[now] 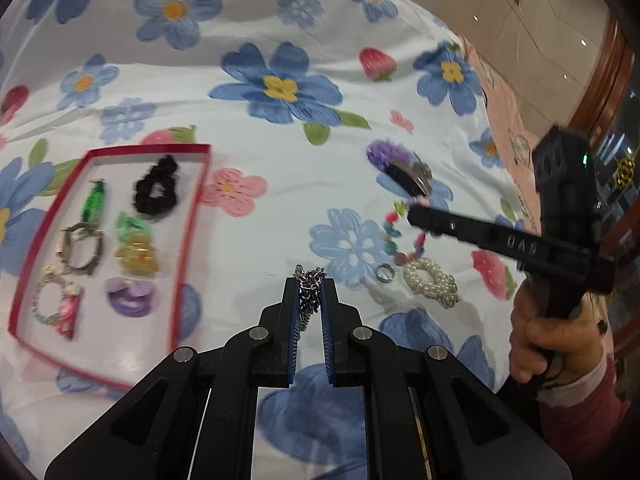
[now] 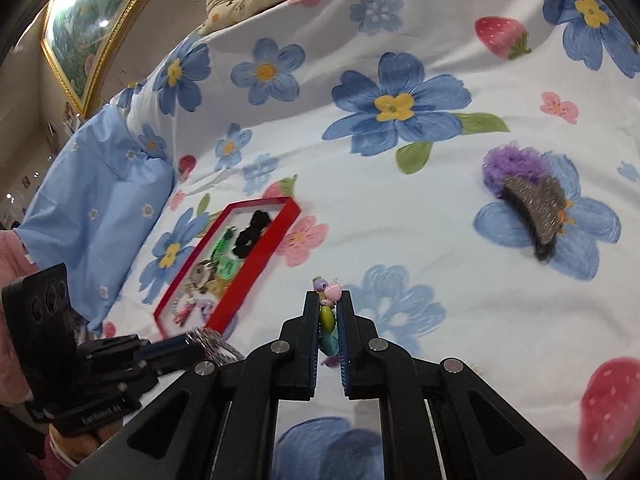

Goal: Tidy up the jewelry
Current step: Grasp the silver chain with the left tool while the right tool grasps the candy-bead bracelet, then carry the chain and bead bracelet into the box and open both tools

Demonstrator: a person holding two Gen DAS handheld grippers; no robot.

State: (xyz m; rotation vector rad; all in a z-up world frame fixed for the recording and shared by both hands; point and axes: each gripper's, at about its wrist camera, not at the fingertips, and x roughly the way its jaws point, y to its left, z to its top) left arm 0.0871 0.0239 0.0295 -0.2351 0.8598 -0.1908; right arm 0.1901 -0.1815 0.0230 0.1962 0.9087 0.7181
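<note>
Jewelry lies partly sorted: a red-rimmed tray [image 1: 191,216] on the flowered bedsheet [image 1: 280,184] already holds a black scrunchie [image 1: 156,188], a green clip, a bracelet and other small pieces, blurred and hard to name.

From the left wrist, the left gripper [image 1: 310,292] is pinched narrow on a silver chain [image 1: 309,280], which bunches between the pads and shows above the tips. To its right the right gripper [image 1: 414,210] reaches across with a colourful bead bracelet [image 1: 394,236] hanging from its tip. A pearl bracelet [image 1: 430,286] and a small metal ring [image 1: 383,272] rest on the sheet just beside each other, with a purple scrunchie [image 1: 386,152] and a glittery claw clip [image 1: 416,178] beyond. The hand [image 1: 556,340] holding the right gripper is cut off at the frame edge.

From the right wrist, the closed pads clamp the bead bracelet, with pink, yellow-green and turquoise beads wedged between them. The left gripper sits low left with the chain dangling from its tip.

Both pieces look light. I judge the chain limp and slippery, best pinched across gathered links. The beads are hard and round, likely to roll in the pads, so gripping across the strand suits them. How much of either piece hangs below the pads is hidden.
</note>
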